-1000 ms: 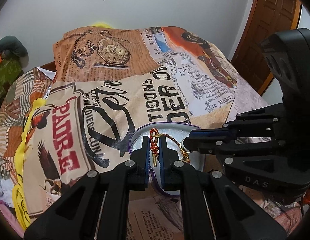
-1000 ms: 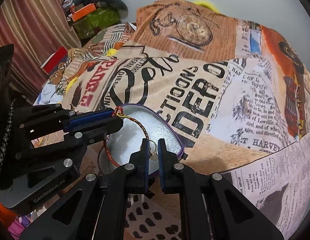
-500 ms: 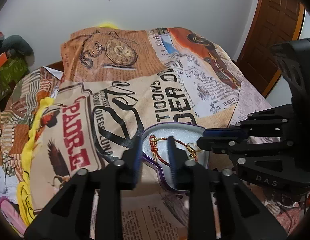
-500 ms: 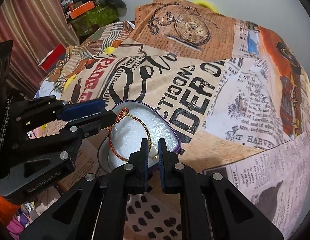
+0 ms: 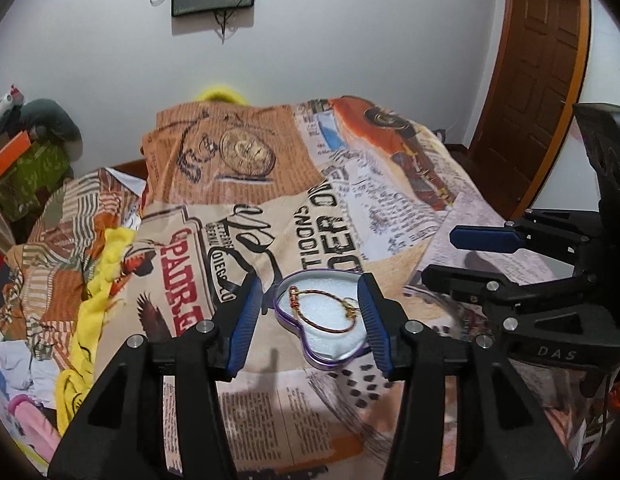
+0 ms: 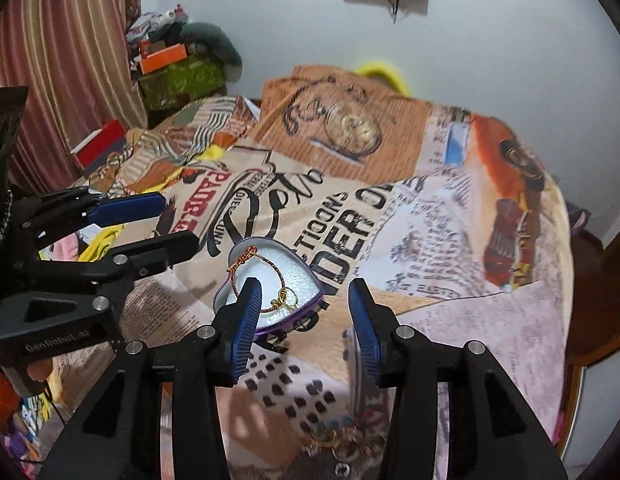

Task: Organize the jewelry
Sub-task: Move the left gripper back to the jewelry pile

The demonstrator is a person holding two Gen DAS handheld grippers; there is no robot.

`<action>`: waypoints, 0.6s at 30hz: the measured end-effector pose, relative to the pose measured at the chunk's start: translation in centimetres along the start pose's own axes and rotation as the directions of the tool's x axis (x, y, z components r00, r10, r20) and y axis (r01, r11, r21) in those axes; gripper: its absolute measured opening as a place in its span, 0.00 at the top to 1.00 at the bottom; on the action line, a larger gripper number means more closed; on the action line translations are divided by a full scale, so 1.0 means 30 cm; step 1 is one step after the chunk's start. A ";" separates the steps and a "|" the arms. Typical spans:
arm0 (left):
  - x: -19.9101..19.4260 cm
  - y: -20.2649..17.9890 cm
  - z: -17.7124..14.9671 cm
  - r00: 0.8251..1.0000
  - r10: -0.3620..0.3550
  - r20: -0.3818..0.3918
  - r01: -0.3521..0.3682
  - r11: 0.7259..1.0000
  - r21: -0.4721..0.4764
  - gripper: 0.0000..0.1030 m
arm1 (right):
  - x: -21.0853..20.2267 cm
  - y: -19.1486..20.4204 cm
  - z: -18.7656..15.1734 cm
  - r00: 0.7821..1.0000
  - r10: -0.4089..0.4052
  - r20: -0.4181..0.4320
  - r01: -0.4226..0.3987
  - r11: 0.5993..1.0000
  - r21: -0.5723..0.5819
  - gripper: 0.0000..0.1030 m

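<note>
Heart-shaped purple tin [image 5: 328, 354] on bed, white lining, holds red-and-gold bracelet [image 5: 322, 306] lying loose inside. Left hand-held gripper [image 5: 310, 322] and right hand-held gripper [image 6: 305, 322] both released, jaws just been opening, nothing between them. Newspaper-print bedspread [image 5: 310, 208]; white wall, brown door [image 5: 542, 80].

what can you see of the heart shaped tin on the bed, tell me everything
The heart-shaped tin is a shallow open box with a purple rim, seemingly metal, and a white foam-like lining. It lies flat with no lid on it, on the newspaper-print bedspread, its point towards the left wrist camera. Inside, a red and gold cord bracelet rests in a loop on the lining, with a knotted end at one side and a small gold charm at the other. Neither gripper touches the tin.
</note>
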State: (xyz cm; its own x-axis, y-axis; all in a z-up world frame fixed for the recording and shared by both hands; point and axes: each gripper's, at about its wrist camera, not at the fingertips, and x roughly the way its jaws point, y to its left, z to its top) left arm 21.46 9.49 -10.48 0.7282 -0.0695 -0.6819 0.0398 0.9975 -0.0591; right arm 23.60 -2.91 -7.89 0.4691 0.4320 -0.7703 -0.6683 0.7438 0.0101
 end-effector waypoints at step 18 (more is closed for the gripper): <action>-0.041 -0.234 -0.102 0.993 -0.098 -0.062 0.104 0.989 0.104 0.44 | -0.193 -0.134 -0.203 0.995 -0.087 0.045 0.084 0.994 0.065 0.59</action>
State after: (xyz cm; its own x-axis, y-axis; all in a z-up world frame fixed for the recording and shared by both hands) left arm 18.18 2.52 -11.45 0.6770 -0.1676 -0.7167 0.1860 0.9811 -0.0538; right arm 20.05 -11.52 -7.36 0.5515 0.3880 -0.7385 -0.5874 0.8091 -0.0136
